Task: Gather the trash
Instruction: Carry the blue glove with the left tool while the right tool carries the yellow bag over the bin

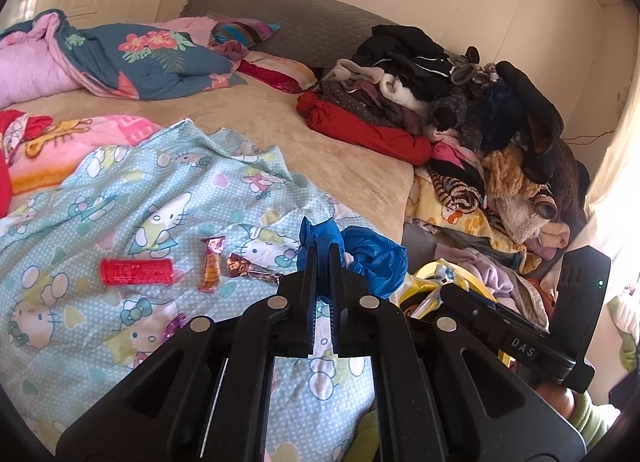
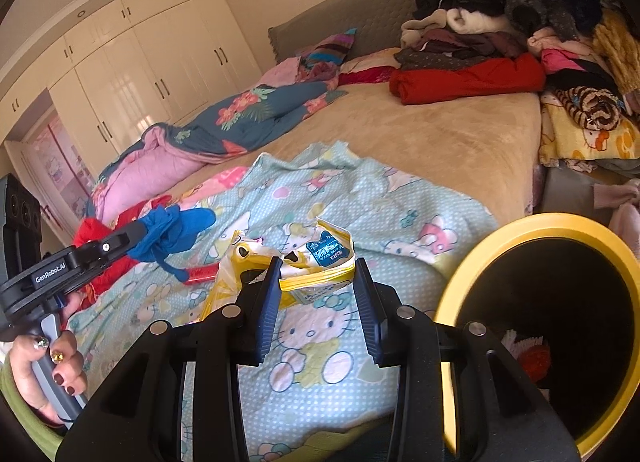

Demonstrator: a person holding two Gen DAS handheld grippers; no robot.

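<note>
The left gripper (image 1: 322, 252) pinched a blue plastic bag (image 1: 366, 256); the right gripper (image 2: 316, 274) clasped a yellow wrapper (image 2: 316, 262) beside the yellow-rimmed bin (image 2: 532, 221).

I see matt black plastic on my left hand-held gripper (image 1: 323, 262), pinching a thin, crinkled blue plastic bag (image 1: 368, 258). My right hand-held gripper (image 2: 316, 282) holds a glossy yellow film packet (image 2: 316, 262). The printed sheet (image 1: 120, 221) looks like soft matt cotton, the bed (image 1: 340, 141) cover plush, the bin (image 2: 540, 221) rim smooth plastic.

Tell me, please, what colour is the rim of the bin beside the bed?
Yellow, around a black inside; the bin shows best in the right wrist view.
</note>
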